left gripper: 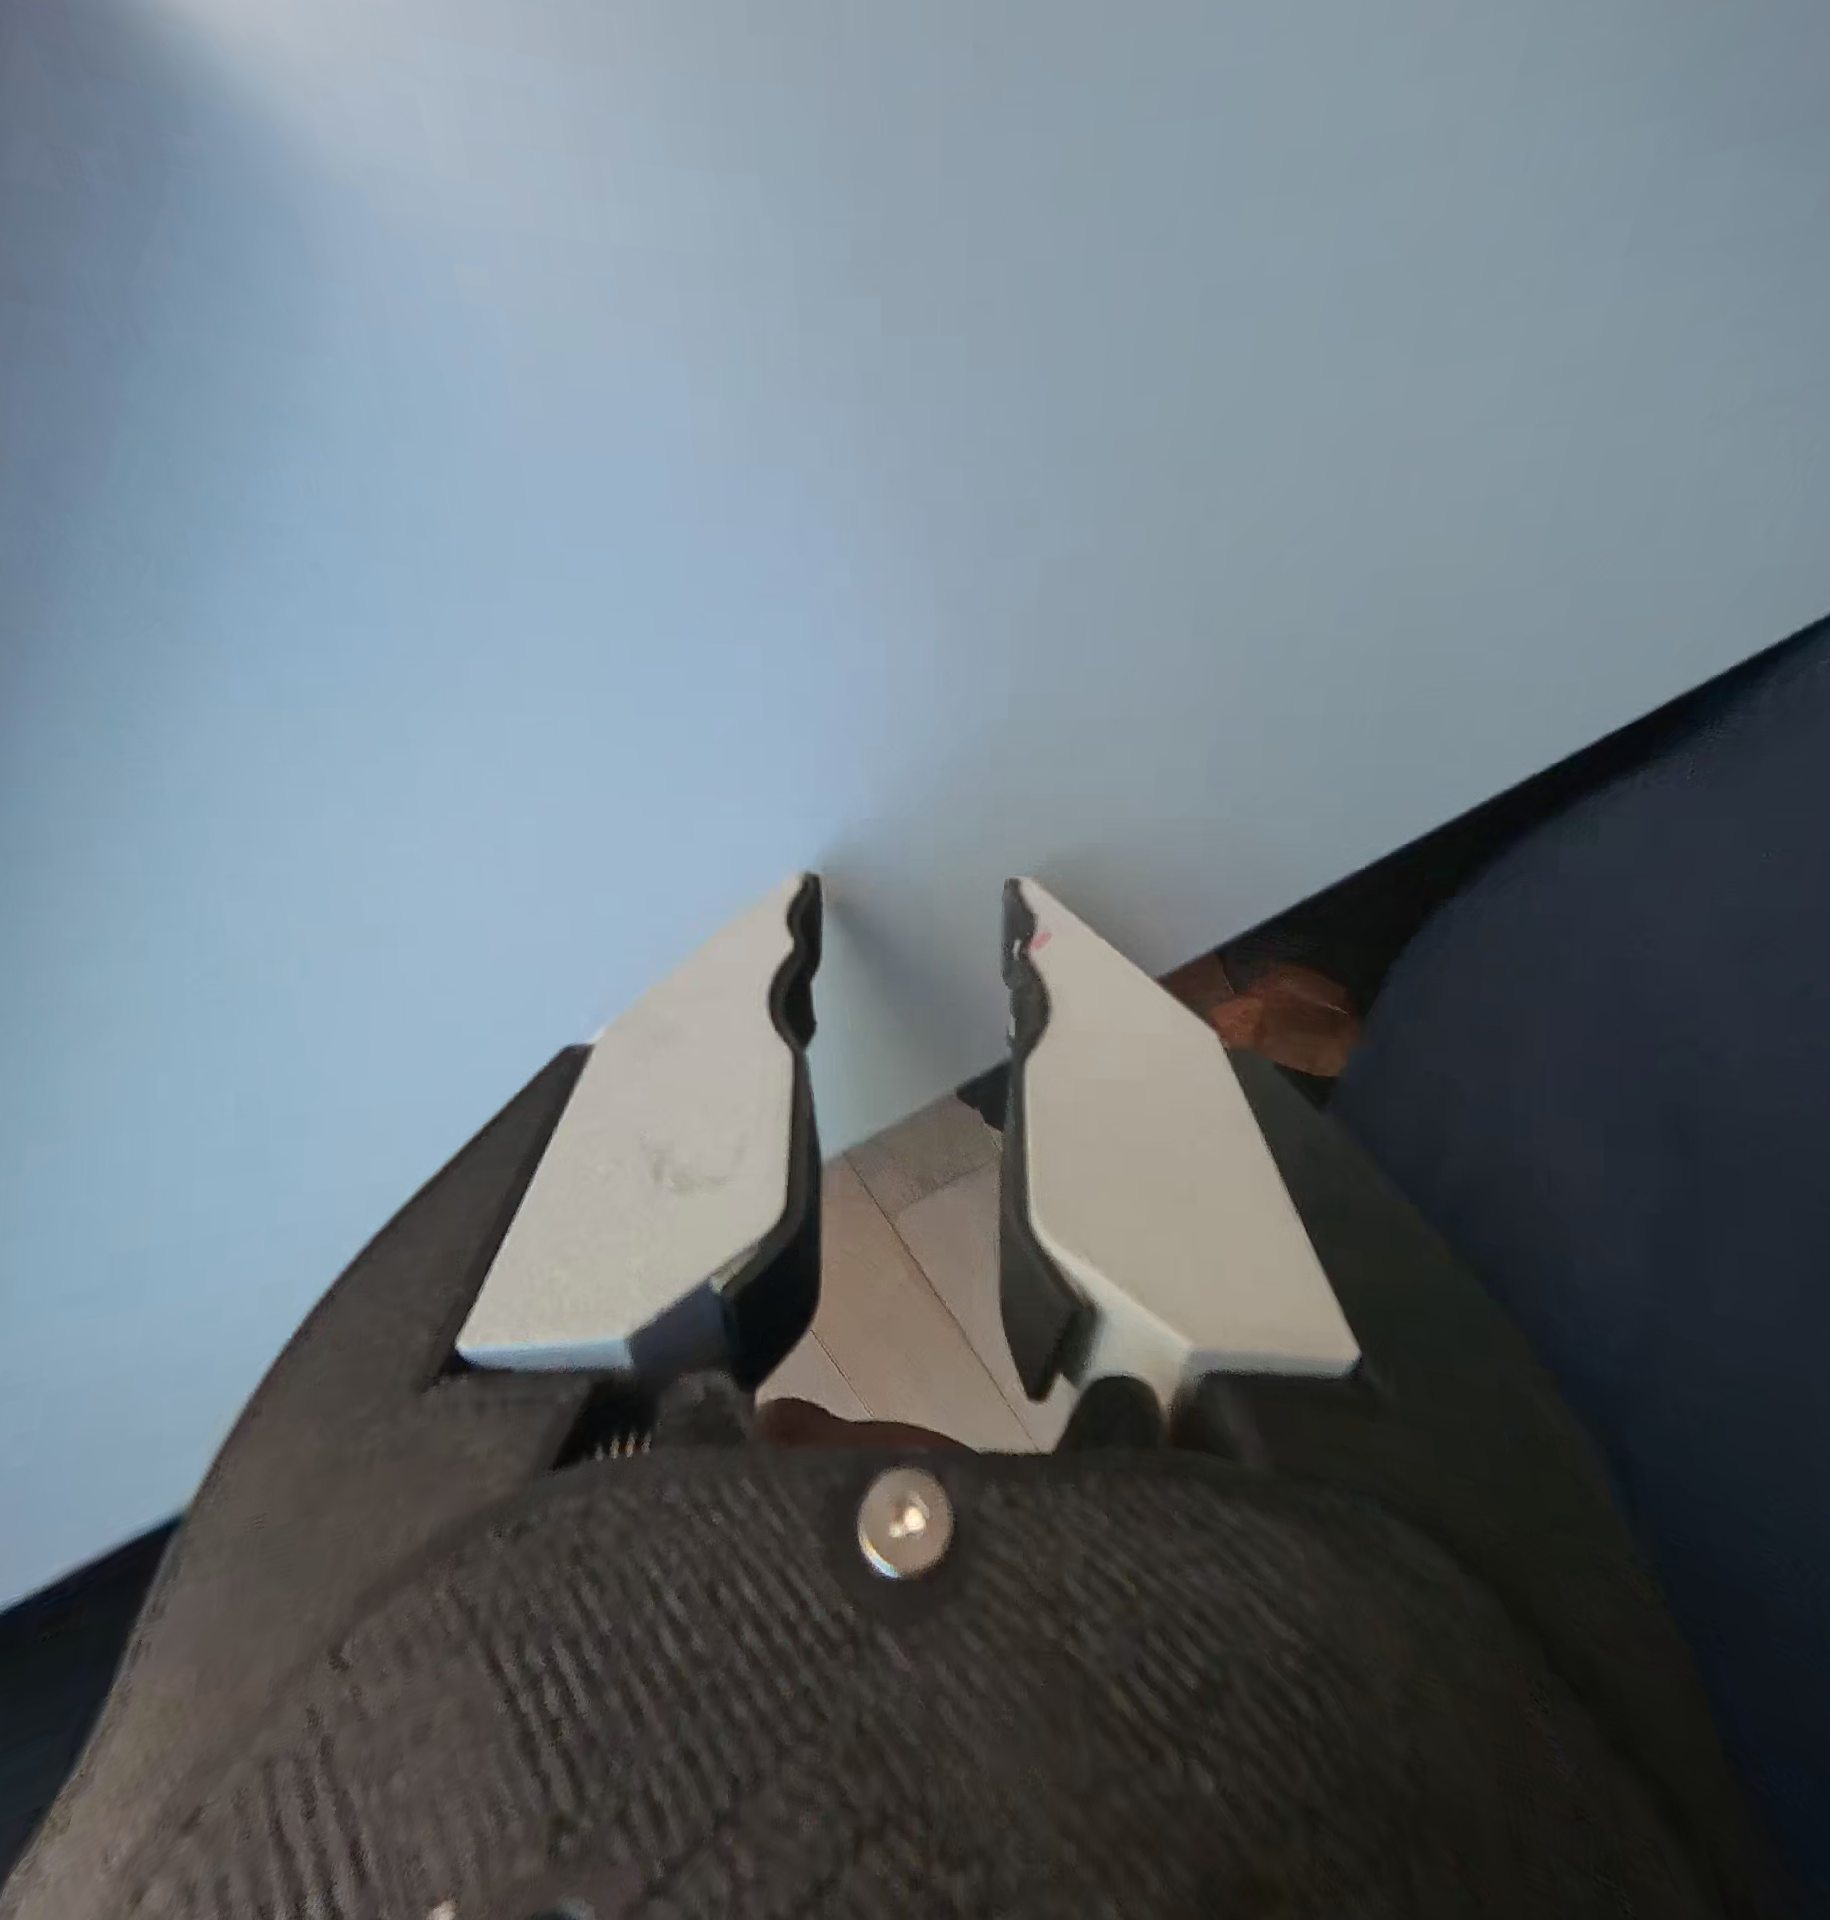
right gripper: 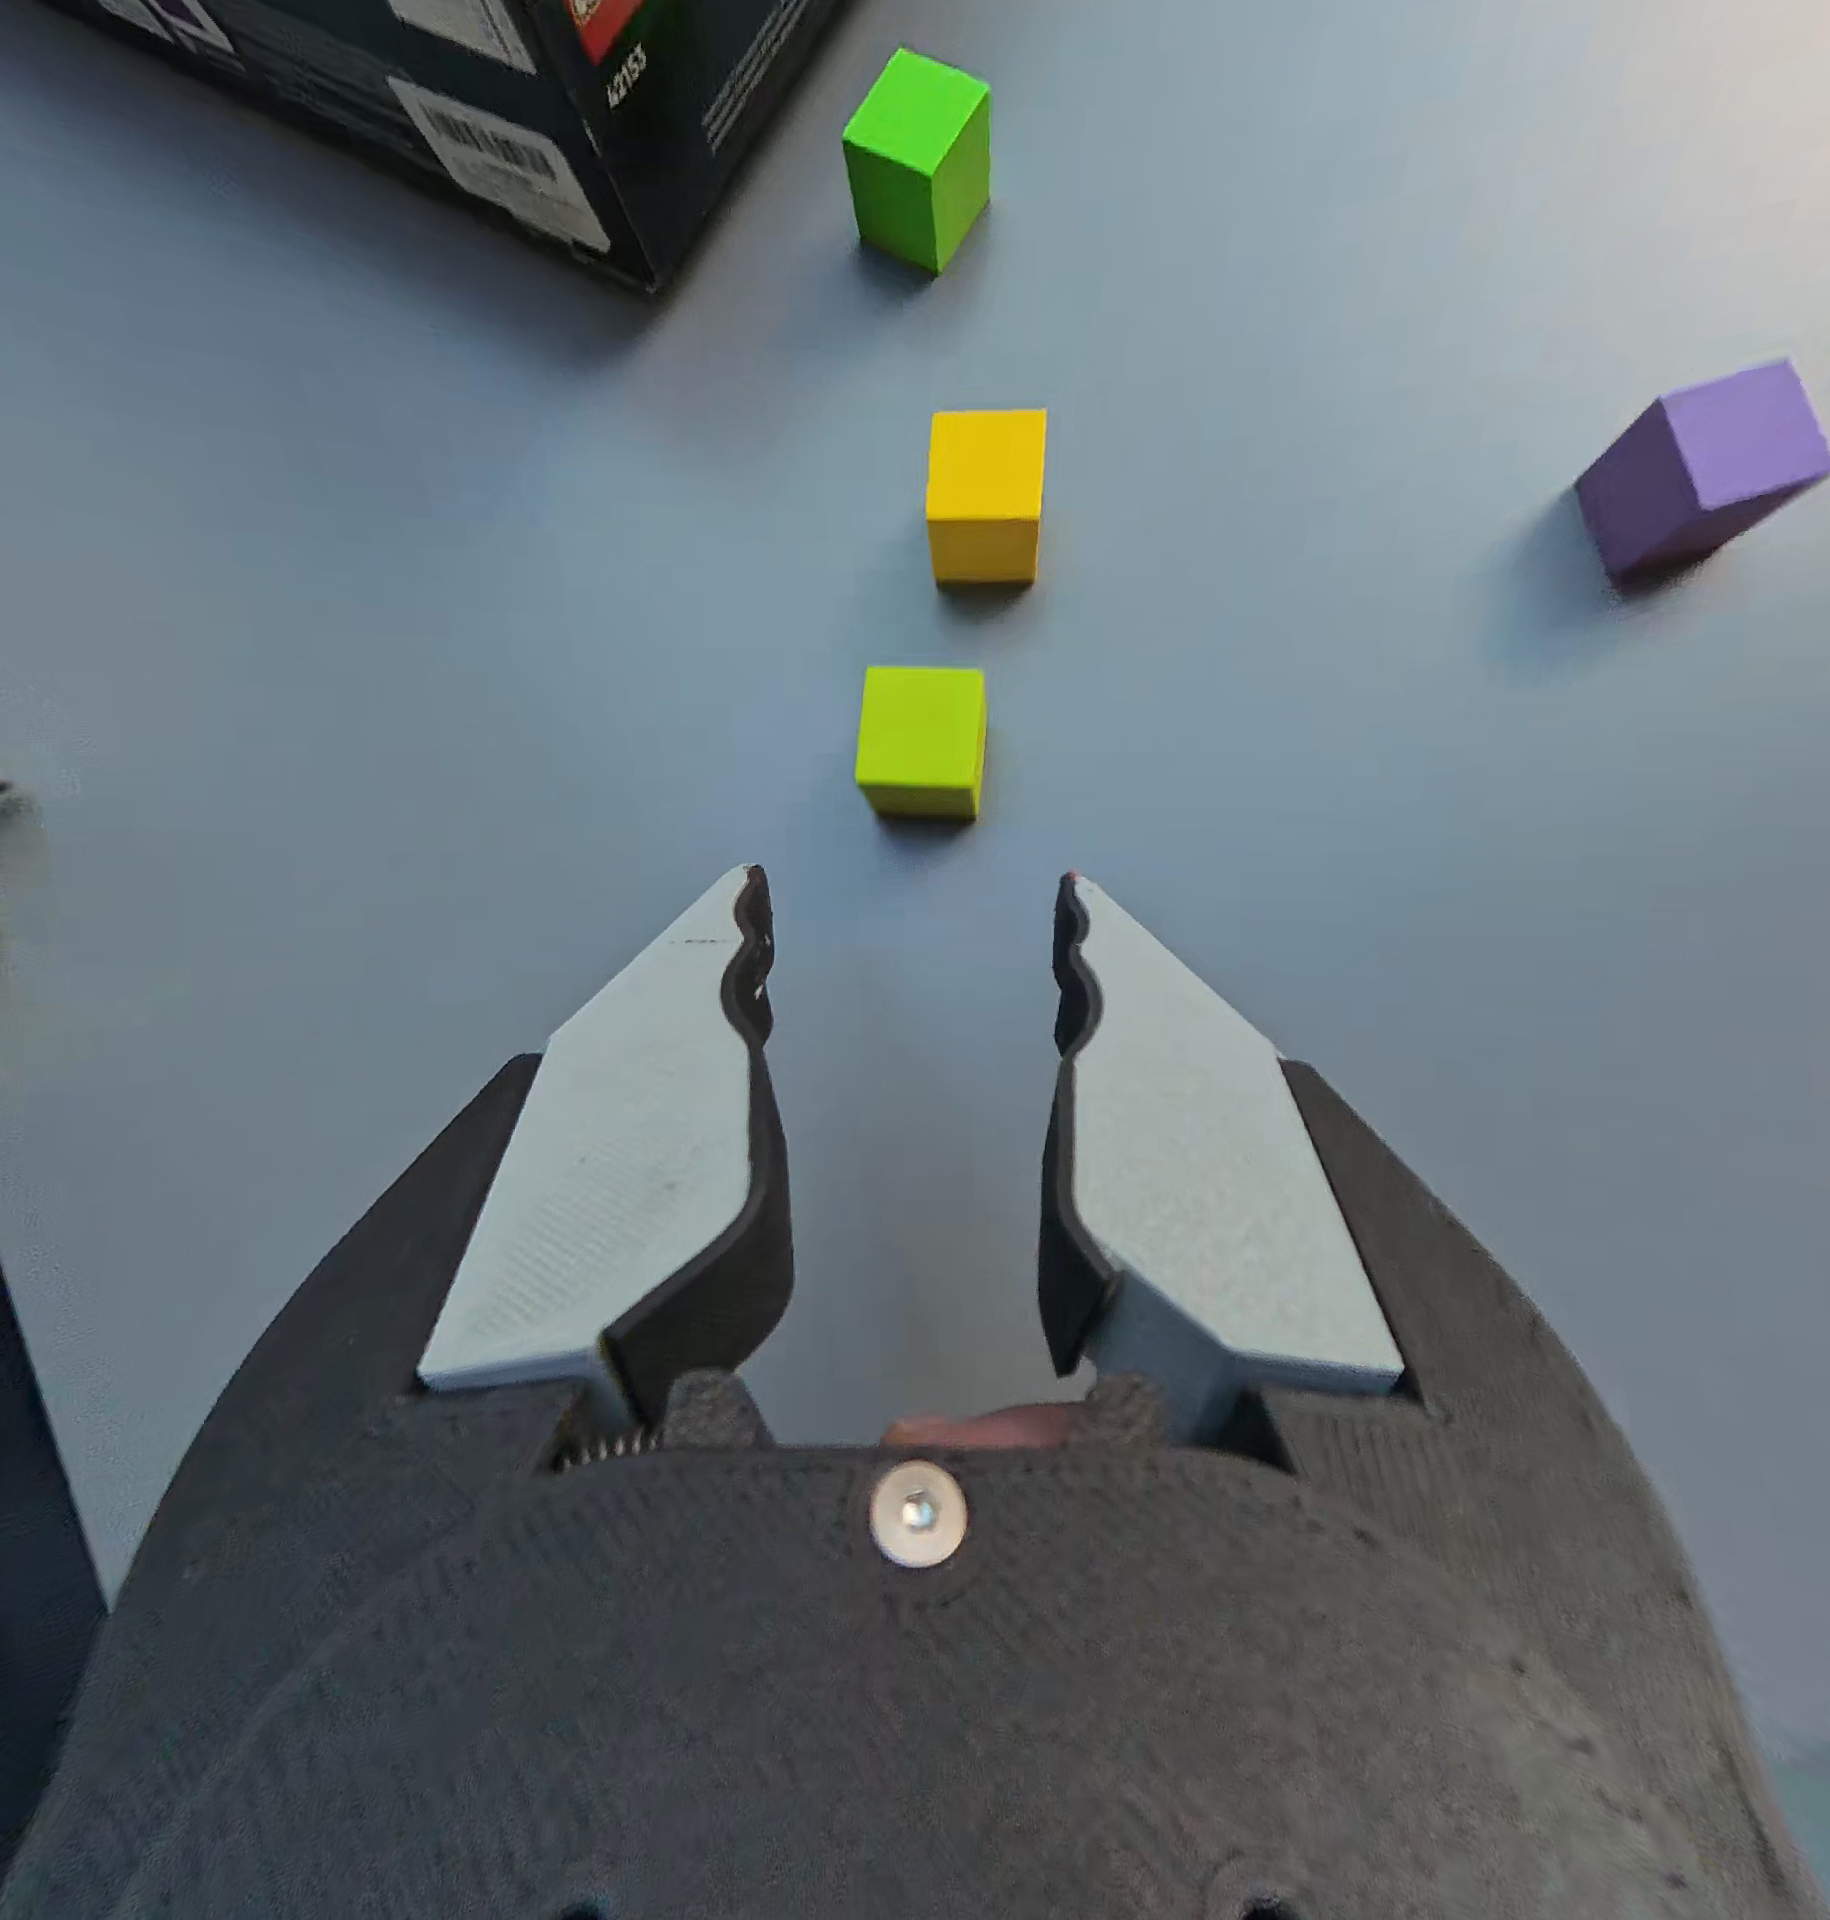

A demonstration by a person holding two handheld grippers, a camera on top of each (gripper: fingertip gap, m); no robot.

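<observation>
My right gripper (right gripper: 911,883) is open and empty above the pale blue table (right gripper: 371,623). A lime-green cube (right gripper: 921,740) lies just ahead of its fingertips, apart from them. A yellow cube (right gripper: 986,494) lies beyond it, a green block (right gripper: 916,161) farther off, and a purple cube (right gripper: 1706,468) at the right. My left gripper (left gripper: 911,888) is open with nothing between its pads. It hangs over the bare blue table (left gripper: 578,520) close to the table's edge.
A black printed cardboard box (right gripper: 423,104) stands at the far left of the right wrist view. In the left wrist view dark blue fabric (left gripper: 1617,1143) lies past the table edge at the right, and pale flooring (left gripper: 911,1299) shows below between the fingers. The lime-green cube (right gripper: 921,740) lies some 4 cm from my right tips, 25 cm from my left tips.
</observation>
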